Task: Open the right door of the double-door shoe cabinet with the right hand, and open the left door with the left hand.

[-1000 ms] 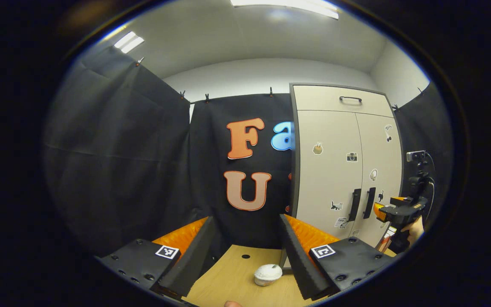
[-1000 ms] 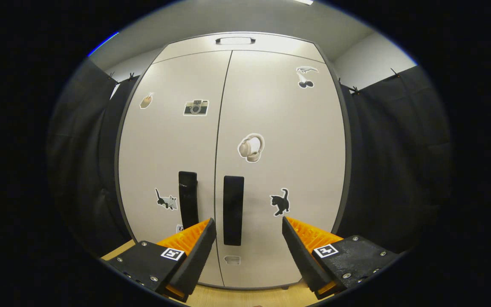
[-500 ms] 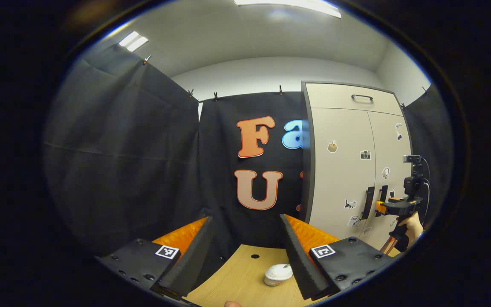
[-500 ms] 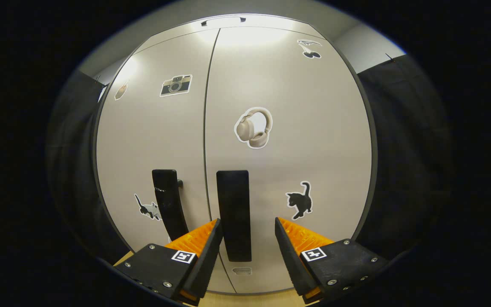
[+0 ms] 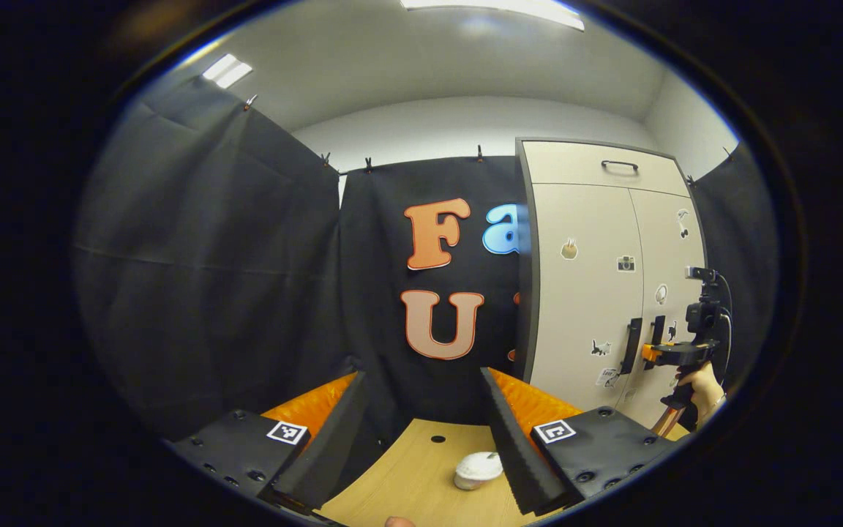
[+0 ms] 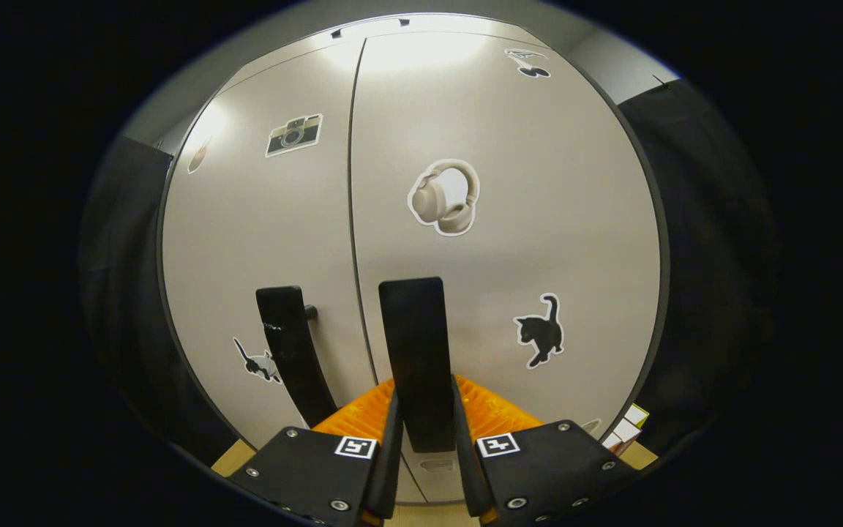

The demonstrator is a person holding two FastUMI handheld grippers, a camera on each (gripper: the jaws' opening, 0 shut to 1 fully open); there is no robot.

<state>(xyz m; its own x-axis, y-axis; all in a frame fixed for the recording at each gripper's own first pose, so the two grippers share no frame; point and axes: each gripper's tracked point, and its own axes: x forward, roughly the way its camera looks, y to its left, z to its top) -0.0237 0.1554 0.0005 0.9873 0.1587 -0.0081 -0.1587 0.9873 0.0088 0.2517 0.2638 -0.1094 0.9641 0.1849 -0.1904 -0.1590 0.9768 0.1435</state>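
The right tongs (image 6: 425,446) are clamped on the right door handle (image 6: 416,351), both fingers pressed against the sides of that black bar near its lower end. The right door (image 6: 509,241) looks flush with the left door (image 6: 260,249), the seam between them running straight up. Just beside, the left door handle (image 6: 286,344) stands free, nothing touching it. Stickers dot the doors: headphones (image 6: 445,196) above the gripped handle, a black cat (image 6: 540,331) to its right, a camera (image 6: 294,134) on the left door.

Over in the left gripper view, the left tongs (image 5: 421,432) are spread wide with nothing between the fingers, hanging above the table (image 5: 407,476) well apart from the shoe cabinet (image 5: 597,293). A small white bowl-like object (image 5: 477,469) sits on the table near the right finger. The cabinet stands at the table's far right, and there the right tongs (image 5: 652,353) show farther off, up against the handles, with a hand (image 5: 699,384) holding them from below.
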